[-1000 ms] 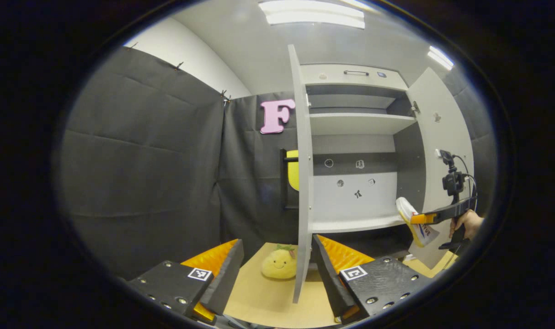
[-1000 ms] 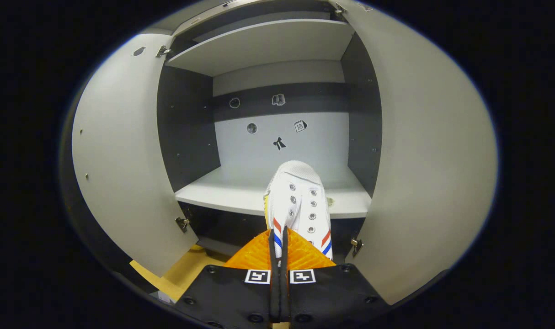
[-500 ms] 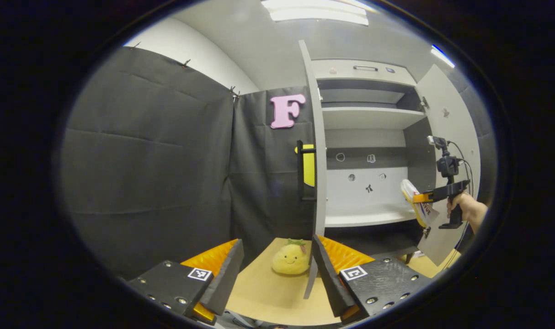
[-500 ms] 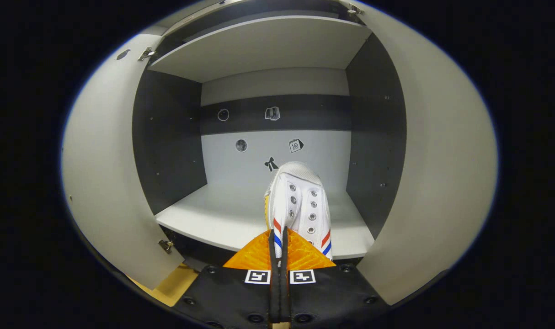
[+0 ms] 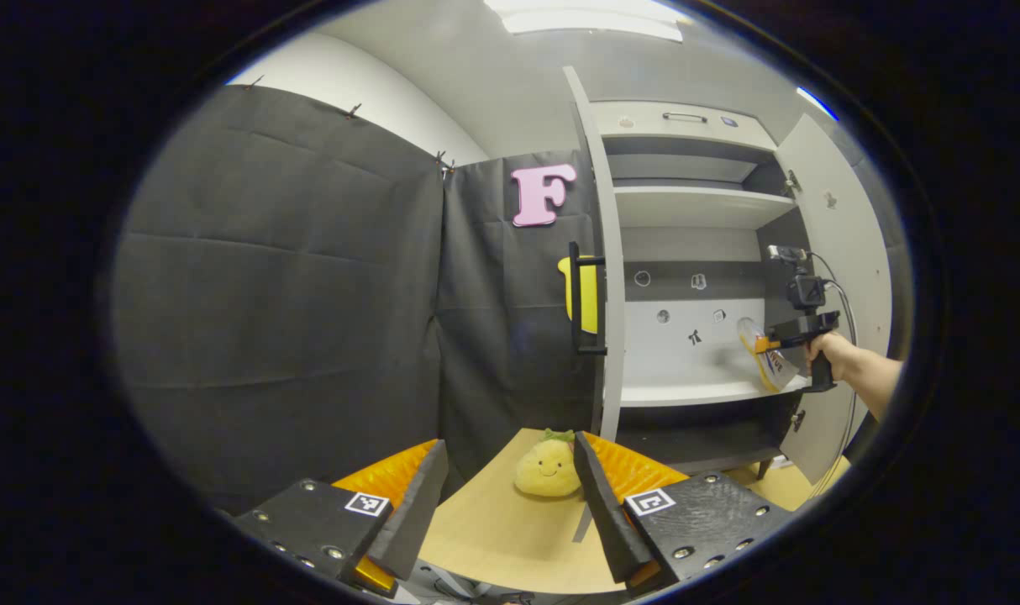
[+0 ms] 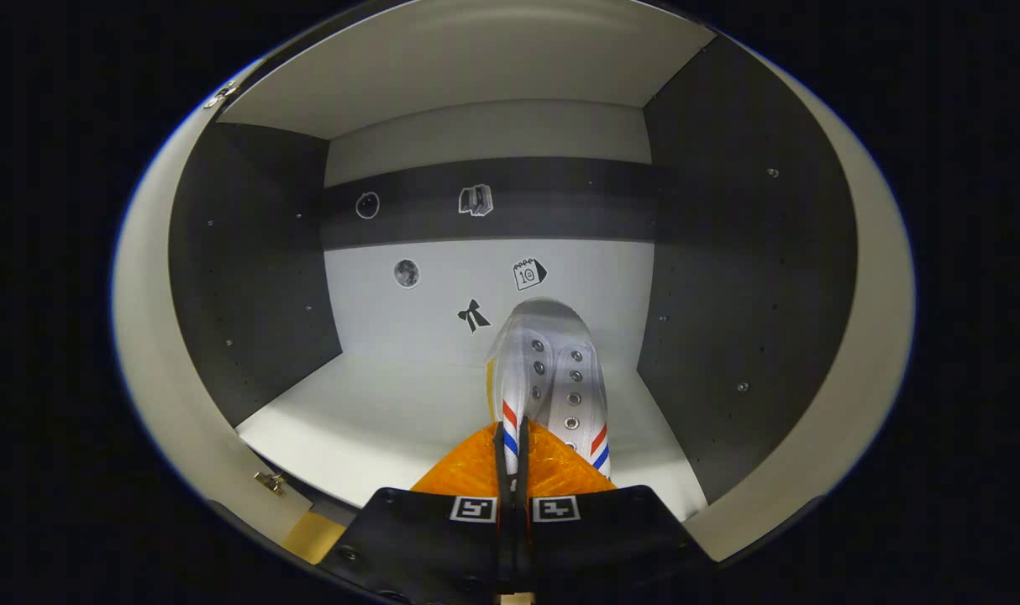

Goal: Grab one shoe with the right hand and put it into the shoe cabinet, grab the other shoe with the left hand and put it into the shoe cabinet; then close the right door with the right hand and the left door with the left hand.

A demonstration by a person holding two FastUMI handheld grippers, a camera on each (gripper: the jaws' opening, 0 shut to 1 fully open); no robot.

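While clamped in the right hand-held gripper [image 6: 510, 470], the shoe [image 6: 552, 370] points forward.

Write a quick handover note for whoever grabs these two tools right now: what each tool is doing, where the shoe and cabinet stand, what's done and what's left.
Right tool: shut on the white shoe, held toe-first over the cabinet's middle shelf.
Left tool: open, holding nothing, low over the wooden table near a yellow plush toy.
Shoe cabinet: left door and right door both open.
Done: first shoe grabbed and brought inside the cabinet opening.
Left: set that shoe down and release it, fetch the other shoe with the left tool and shelve it, then close the right door, then the left.
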